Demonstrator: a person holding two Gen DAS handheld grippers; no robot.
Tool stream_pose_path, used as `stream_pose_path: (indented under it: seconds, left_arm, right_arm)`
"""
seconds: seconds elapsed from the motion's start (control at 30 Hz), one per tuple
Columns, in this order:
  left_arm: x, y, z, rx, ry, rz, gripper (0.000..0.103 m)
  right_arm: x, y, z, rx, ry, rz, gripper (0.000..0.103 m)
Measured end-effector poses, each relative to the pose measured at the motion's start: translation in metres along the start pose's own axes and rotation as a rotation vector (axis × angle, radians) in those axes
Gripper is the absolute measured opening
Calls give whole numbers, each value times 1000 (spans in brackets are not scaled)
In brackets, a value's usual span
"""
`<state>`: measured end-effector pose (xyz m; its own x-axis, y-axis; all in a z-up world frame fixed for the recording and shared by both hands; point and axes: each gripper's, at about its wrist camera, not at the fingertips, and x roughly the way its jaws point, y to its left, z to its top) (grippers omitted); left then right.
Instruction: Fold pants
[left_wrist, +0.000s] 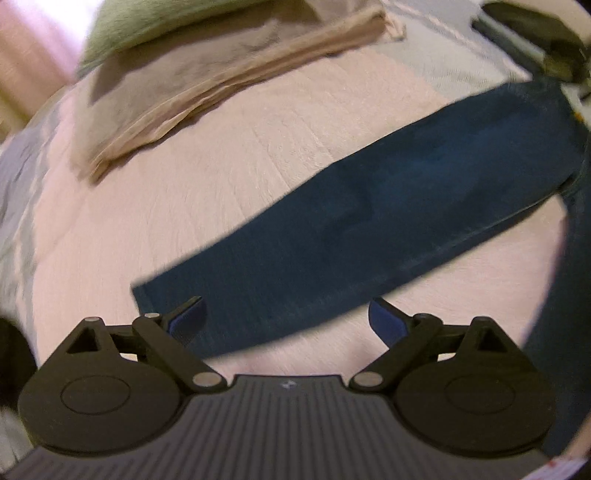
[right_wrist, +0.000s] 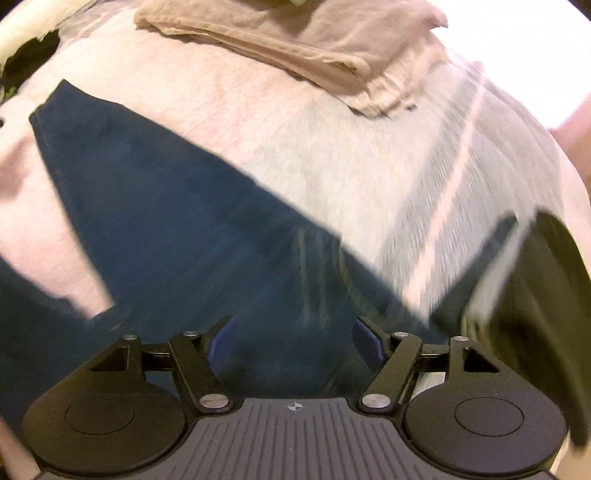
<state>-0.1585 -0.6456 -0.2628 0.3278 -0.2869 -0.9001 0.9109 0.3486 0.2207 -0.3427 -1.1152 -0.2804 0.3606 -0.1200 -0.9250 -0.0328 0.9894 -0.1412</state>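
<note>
Both my left gripper (left_wrist: 286, 319) and right gripper (right_wrist: 291, 338) gape wide, holding nothing above the dark blue denim pants (left_wrist: 369, 229). Grabbing only the top layer could leave a crooked fold, I reckon.

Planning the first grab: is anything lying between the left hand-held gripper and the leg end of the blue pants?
Nothing visible. The left hand-held gripper is open just short of the blue pants, whose hem lies flat on the pink bedspread. The folded beige garments sit farther back, apart from the pants.

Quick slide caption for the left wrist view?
Open left gripper hovers over the hem of blue jeans on a pink bedspread.
</note>
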Motion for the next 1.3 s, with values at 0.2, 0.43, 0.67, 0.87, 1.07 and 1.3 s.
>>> stream_pose_path:
  seconds: [0.2,0.43,0.67,0.87,1.07,1.3]
  left_arm:
    - [106,54,31,202,63,-84,69]
    - [182,92,53,387,171,-247,47]
    - [198,97,58,475,274,-360,12]
    - [172,93,51,529,245,-309,3]
    - [131,86,36,536,181,-247,2]
    - [85,64,19,515,117,-164,2]
  right_arm:
    - [67,-30,30,4,-10,-12,67]
    - [100,-46,39,-104,24,64,67]
    - [105,-65,41,-109,124,184,67]
    - [107,-71,40,-212,206,184,67]
    - [126,-96,32,-145,267,236,67]
    - [94,-89,19,-163,234,167,0]
